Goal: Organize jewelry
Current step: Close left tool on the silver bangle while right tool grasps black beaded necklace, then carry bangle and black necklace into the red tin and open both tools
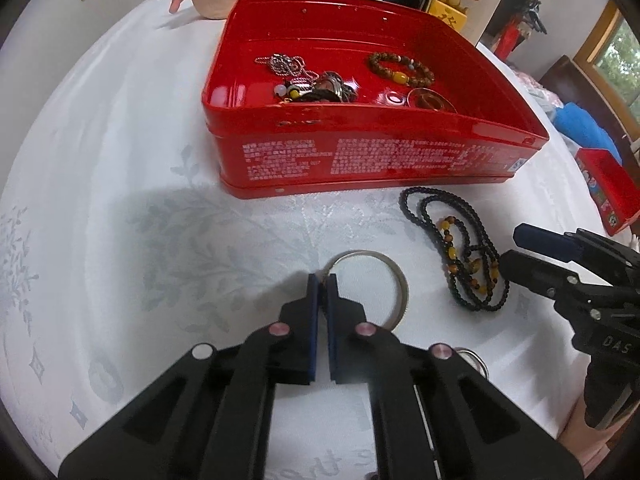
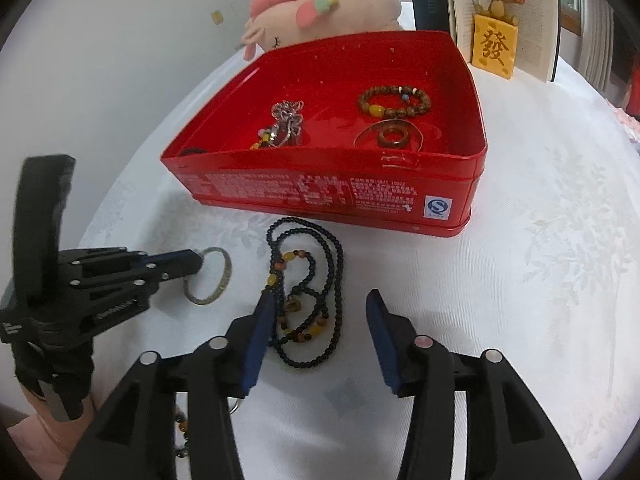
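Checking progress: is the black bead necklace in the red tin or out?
Out. The black bead necklace lies on the tablecloth in front of the red tin.

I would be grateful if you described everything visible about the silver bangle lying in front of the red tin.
The silver bangle is a thin, plain metal hoop, greyish and slightly dulled. It lies flat on the white patterned tablecloth, in front of the red tin and beside the black beaded necklace, touching neither. The left gripper is shut on its rim, pads pinching the band. The bangle has not been lifted.
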